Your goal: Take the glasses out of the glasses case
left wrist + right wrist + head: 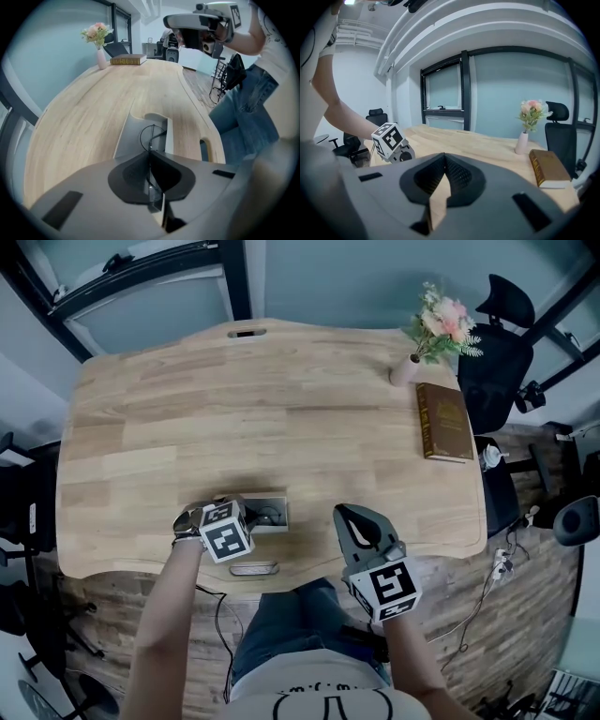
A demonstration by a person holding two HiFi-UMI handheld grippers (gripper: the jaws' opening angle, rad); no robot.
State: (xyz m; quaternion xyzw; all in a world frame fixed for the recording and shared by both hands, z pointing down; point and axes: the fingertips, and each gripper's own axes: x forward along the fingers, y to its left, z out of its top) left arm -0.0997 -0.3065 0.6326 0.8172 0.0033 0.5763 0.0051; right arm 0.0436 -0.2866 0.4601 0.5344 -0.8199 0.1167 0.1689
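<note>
An open grey glasses case (275, 514) (136, 133) lies near the front edge of the wooden table (281, 409). Thin wire-framed glasses (151, 133) rest in it, and their frame runs down between the pads of my left gripper (151, 157) (251, 515). That gripper points steeply down into the case and is shut on the glasses. My right gripper (350, 515) (443, 159) hovers to the right of the case, over the table's front edge. Its jaws are shut with nothing between them. In the right gripper view the left gripper's marker cube (389, 140) shows at the left.
A vase of pink flowers (436, 324) and a brown book (443, 420) stand at the table's far right. A black office chair (497, 362) is beyond that edge. A slot (253, 568) is cut in the table's front edge, just in front of the case.
</note>
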